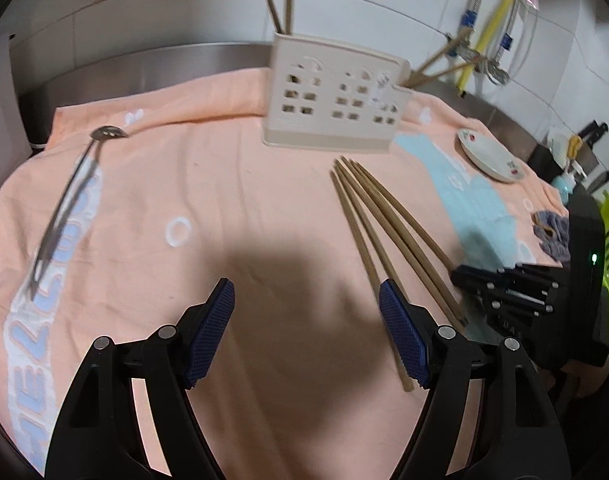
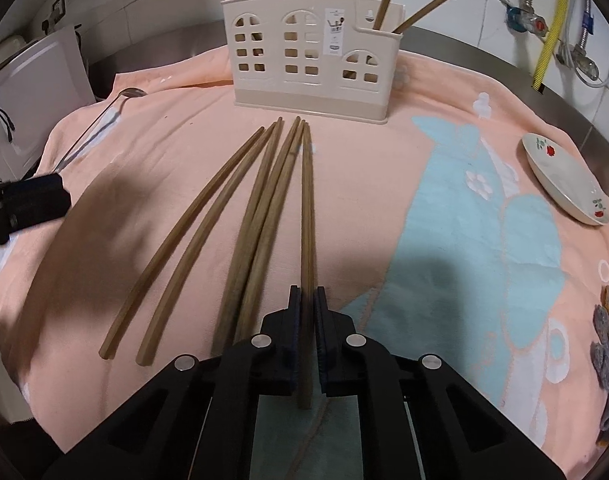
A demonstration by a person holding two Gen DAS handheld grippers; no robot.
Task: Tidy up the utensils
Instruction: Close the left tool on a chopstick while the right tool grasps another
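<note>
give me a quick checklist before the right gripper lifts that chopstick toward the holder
1. Right gripper closed around the rightmost chopstick: ok.
2. Only one stick between the pads: ok, the other four chopsticks lie to its left.
3. Grip position: not ok, it holds near the butt end, so the long tip may droop.
4. Utensil holder upright with room: ok, chopsticks already stand in its end compartments.
5. Left gripper out of the way: ok, open and empty over the towel.
6. Grip firmness: cannot tell.

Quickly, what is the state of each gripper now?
Left gripper: open, holding nothing.
Right gripper: closed on one chopstick.
</note>
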